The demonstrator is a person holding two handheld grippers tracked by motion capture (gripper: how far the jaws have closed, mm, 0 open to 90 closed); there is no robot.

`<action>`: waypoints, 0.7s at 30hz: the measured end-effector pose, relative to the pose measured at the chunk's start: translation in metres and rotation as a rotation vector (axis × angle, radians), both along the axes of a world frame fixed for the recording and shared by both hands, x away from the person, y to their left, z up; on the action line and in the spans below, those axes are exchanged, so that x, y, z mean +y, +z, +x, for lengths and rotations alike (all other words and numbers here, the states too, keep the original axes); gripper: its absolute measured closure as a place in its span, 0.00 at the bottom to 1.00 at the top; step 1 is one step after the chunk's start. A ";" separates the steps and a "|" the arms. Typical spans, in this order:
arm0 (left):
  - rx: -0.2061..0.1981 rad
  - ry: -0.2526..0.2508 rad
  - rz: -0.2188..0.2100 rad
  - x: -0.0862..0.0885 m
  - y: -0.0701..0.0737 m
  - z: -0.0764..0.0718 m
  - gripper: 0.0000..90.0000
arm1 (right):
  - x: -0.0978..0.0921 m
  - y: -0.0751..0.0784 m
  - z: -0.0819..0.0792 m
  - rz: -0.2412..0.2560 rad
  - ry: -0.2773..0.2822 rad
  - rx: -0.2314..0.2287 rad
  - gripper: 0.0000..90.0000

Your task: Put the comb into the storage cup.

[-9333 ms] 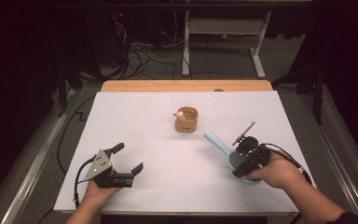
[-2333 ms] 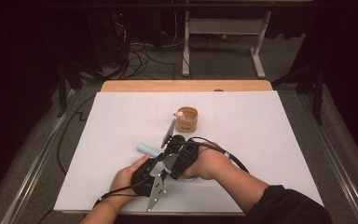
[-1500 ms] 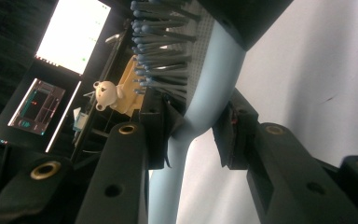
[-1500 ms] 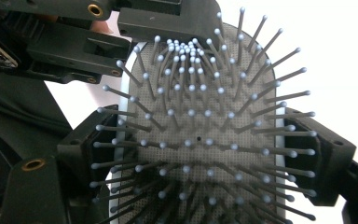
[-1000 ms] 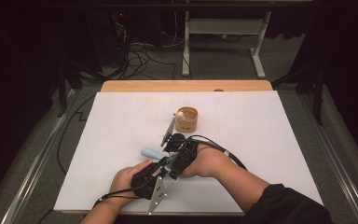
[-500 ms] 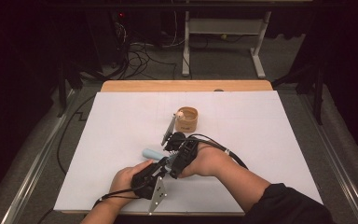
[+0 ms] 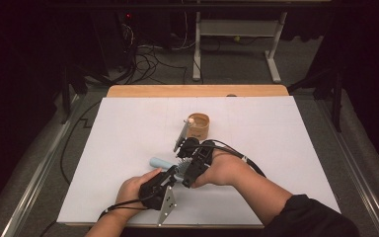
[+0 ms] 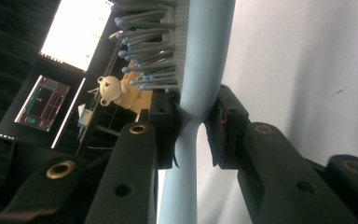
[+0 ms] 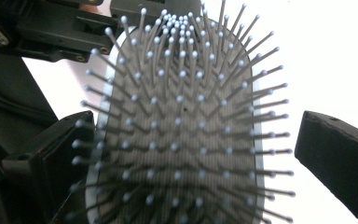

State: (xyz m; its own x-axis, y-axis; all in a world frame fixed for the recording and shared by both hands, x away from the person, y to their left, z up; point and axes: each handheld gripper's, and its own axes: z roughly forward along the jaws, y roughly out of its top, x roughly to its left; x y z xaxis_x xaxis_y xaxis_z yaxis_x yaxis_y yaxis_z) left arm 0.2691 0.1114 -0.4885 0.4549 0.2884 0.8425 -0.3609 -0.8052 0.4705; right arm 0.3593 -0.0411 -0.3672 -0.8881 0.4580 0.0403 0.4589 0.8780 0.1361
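Observation:
A light blue hairbrush (image 7: 157, 162) is held just above the white table near its front middle. My left gripper (image 7: 173, 173) is shut on the brush's narrow neck (image 8: 192, 122), and the blue-tipped bristles (image 8: 144, 46) point to the left in the left gripper view. My right gripper (image 7: 184, 177) comes in from the right and stands open around the brush head (image 9: 177, 140). Its left jaw lies against the head's rim, while its right jaw is a gap away from the other rim. The left gripper's black body (image 9: 60, 28) shows beyond the head.
A small round wooden cup (image 7: 199, 126) stands on the white table cover (image 7: 286, 143) just behind the two grippers. A cream bear figure (image 8: 109, 89) shows in the background. The right gripper's cable (image 7: 242, 159) trails over the forearm. The wooden table edge (image 7: 197, 91) runs along the back.
The brush came from the table's right side to the front middle in the right gripper. The left gripper came over and shut on its neck. Over the last second almost nothing moves.

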 end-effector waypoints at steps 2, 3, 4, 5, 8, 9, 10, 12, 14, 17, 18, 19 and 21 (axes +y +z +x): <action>-0.001 0.007 0.003 0.000 -0.001 0.001 0.82 | -0.002 0.002 0.000 0.005 -0.001 -0.005 0.00; -0.002 0.007 0.004 0.001 -0.001 0.001 0.82 | -0.003 0.002 0.000 0.006 -0.001 -0.004 0.00; -0.003 0.012 0.008 0.001 -0.001 0.001 0.82 | -0.004 0.003 -0.001 0.005 -0.003 -0.010 0.00; -0.002 0.016 0.010 0.001 -0.001 0.001 0.82 | -0.005 0.003 -0.001 0.007 -0.006 -0.010 0.00; 0.000 0.024 0.011 0.002 -0.001 0.002 0.82 | -0.010 0.005 -0.002 0.008 -0.001 -0.011 0.00; 0.001 0.026 0.013 0.002 -0.001 0.003 0.82 | -0.011 0.005 -0.003 0.006 0.004 -0.013 0.00; 0.001 0.029 0.013 0.002 -0.001 0.003 0.82 | -0.013 0.005 -0.004 -0.002 0.005 -0.016 0.00; 0.003 0.031 0.013 0.002 -0.001 0.003 0.82 | -0.017 0.006 -0.005 0.005 0.010 -0.013 0.00; 0.002 0.036 0.011 0.003 -0.001 0.004 0.82 | -0.021 0.007 -0.005 0.004 0.006 -0.013 0.00; 0.003 0.046 0.013 0.003 -0.001 0.004 0.82 | -0.026 0.009 -0.006 0.007 0.003 -0.017 0.00; 0.005 0.051 0.012 0.004 -0.001 0.005 0.82 | -0.028 0.009 -0.007 0.006 0.002 -0.020 0.00; 0.005 0.053 0.012 0.004 -0.001 0.005 0.82 | -0.031 0.009 -0.007 0.003 -0.004 -0.023 0.00; 0.006 0.056 0.014 0.005 -0.001 0.006 0.82 | -0.035 0.010 -0.007 0.005 -0.005 -0.021 0.00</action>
State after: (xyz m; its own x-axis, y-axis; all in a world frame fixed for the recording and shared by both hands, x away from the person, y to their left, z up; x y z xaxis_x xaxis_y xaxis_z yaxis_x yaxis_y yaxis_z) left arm 0.2748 0.1165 -0.4897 0.4437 0.3017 0.8439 -0.3118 -0.8308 0.4610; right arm 0.3523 -0.0756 -0.3574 -0.8864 0.4622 0.0241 0.4603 0.8750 0.1501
